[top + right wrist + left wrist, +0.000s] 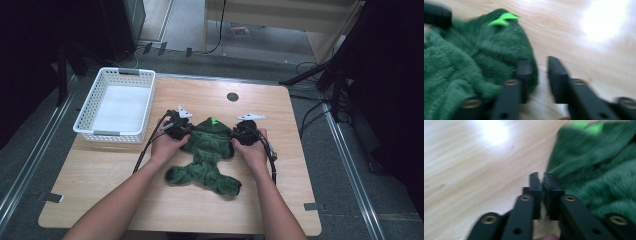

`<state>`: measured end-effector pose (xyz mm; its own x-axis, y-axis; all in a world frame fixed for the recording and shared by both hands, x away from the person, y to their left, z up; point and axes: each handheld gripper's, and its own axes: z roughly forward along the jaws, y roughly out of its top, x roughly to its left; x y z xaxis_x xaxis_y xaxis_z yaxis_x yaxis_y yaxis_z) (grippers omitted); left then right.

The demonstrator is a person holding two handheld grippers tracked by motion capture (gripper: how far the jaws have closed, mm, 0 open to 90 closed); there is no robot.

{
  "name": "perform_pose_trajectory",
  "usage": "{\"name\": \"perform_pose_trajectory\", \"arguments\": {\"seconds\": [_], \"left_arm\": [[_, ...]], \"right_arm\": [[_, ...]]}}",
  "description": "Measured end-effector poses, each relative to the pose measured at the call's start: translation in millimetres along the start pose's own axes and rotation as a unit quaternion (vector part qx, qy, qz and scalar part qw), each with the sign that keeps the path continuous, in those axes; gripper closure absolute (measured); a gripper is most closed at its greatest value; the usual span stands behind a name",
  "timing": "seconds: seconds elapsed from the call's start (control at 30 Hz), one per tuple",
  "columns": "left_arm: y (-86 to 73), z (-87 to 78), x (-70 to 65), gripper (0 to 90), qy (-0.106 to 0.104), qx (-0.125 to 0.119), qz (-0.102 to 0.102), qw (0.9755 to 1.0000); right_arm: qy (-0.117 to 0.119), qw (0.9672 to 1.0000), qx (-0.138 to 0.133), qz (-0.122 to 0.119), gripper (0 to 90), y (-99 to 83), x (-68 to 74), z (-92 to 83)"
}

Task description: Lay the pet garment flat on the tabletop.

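A dark green fuzzy garment (207, 150) lies rumpled mid-table, with a bright green tab (214, 120) at its far edge. My left gripper (182, 131) rests at its left edge. In the left gripper view the jaws (541, 176) stand almost together with a thin slit. The garment (599, 170) touches the right jaw's outer side, and I see no cloth between them. My right gripper (239, 134) sits at the garment's right edge. In the right gripper view it (539, 65) is open: one jaw lies against the fuzzy cloth (474, 57), the other over bare wood.
A white slatted basket (90, 107) stands at the table's back left, close to the left gripper. A small black round hole (232, 96) is in the tabletop (150, 200) behind the garment. Cables trail from both grippers along the forearms.
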<state>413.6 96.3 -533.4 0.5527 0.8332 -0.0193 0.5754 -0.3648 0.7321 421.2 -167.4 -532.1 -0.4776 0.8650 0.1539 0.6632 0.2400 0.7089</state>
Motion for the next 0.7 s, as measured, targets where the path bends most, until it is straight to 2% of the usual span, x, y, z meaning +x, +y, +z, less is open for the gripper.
{"name": "perform_pose_trajectory", "arguments": {"seconds": [0.03,0.1,0.17,0.2,0.23,0.3,0.33,0.4,0.47,0.53,0.57,0.7], "left_arm": [[-0.2,-3.4,1.4,69.9,-0.019,-0.013,-0.007,0.9997],[0.9,-10.6,6.9,59.9,-0.045,-0.035,-0.025,0.9980],[4.1,-16.1,15.4,56.4,-0.066,-0.055,-0.066,0.9941],[6.4,-17.8,19.6,56.2,-0.067,-0.062,-0.087,0.9920],[9.7,-18.4,24.0,56.2,-0.070,-0.066,-0.116,0.9886],[14.0,-16.0,27.4,57.3,-0.069,-0.068,-0.151,0.9837],[16.0,-12.9,27.5,57.8,-0.067,-0.062,-0.166,0.9820],[18.7,-2.0,23.4,58.4,-0.050,-0.042,-0.185,0.9805],[19.3,5.3,18.1,58.0,-0.046,-0.024,-0.185,0.9814],[19.4,10.8,10.9,57.8,-0.030,-0.010,-0.168,0.9853],[18.9,12.5,8.7,58.0,-0.024,-0.004,-0.162,0.9865],[15.3,19.6,3.5,59.1,-0.025,0.013,-0.150,0.9882]], "right_arm": [[0.022,0.9994,0.013,0.024,55.0,-0.2,-4.6,-2.5],[0.064,0.9972,0.013,0.037,50.6,0.1,-10.2,-9.8],[0.082,0.9952,0.003,0.053,49.0,2.4,-13.8,-17.7],[0.088,0.9944,-0.008,0.057,49.2,4.1,-15.1,-21.3],[0.090,0.9939,-0.023,0.060,50.4,6.0,-16.1,-24.3],[0.098,0.9909,-0.053,0.075,56.6,10.4,-16.2,-27.1],[0.094,0.9895,-0.068,0.087,59.4,12.3,-14.6,-26.5],[0.081,0.9873,-0.082,0.110,60.1,16.0,-9.8,-20.0],[0.058,0.9881,-0.073,0.123,61.5,17.7,-1.8,-8.2],[0.038,0.9910,-0.056,0.115,62.2,17.5,3.5,1.1],[0.026,0.9930,-0.044,0.107,62.8,16.5,5.5,5.4],[0.018,0.9949,-0.015,0.098,66.3,9.4,8.2,16.7]]}}
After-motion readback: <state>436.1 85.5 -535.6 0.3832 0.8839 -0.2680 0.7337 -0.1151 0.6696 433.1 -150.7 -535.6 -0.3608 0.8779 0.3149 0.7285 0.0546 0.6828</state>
